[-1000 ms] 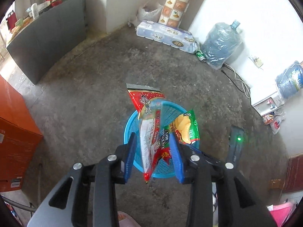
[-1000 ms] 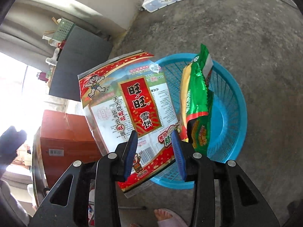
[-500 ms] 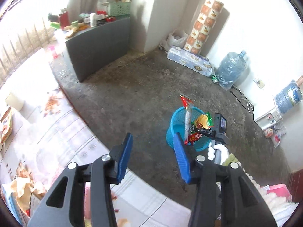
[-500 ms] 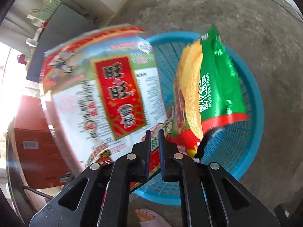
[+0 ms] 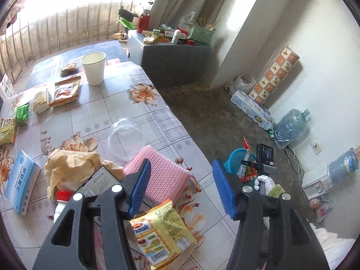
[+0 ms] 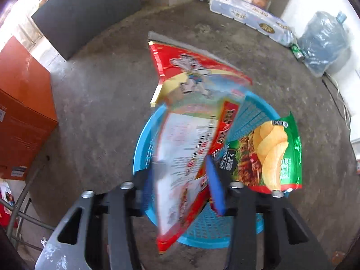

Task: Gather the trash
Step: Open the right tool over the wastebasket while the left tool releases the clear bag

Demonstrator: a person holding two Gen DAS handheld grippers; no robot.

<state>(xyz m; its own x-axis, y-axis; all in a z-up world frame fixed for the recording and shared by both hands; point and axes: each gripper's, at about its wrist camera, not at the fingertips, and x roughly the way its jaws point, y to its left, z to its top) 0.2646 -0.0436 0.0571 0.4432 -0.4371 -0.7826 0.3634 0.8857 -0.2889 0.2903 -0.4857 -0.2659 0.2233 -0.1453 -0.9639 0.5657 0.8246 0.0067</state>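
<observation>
My right gripper [image 6: 183, 186] has just been closing on the big red-and-white snack bag [image 6: 186, 148] and now pinches its lower part over the blue trash basket [image 6: 144, 148] on the concrete floor. The bag is motion-blurred, so the contact is judged rather than crisp. A green potato-chip bag [image 6: 272, 155] leans on the basket's right rim, half out.

My left gripper [image 5: 180, 191] has just been opening; its jaws stand roughly half apart with nothing between them, above the table's floral cloth [image 5: 94, 117] and just over a yellow snack packet [image 5: 162, 231] and a pink cloth [image 5: 162, 175].

To do this step well, I would push the red bag down until its top clears the rim before letting go — it stands tall and could tip out. Next pick, in my judgement: the yellow packet, taken by one edge.

Legible writing: the yellow packet shows "naak" and a barcode. The blue-and-white box [image 5: 20, 180] and both bags carry Chinese print I cannot read reliably.
</observation>
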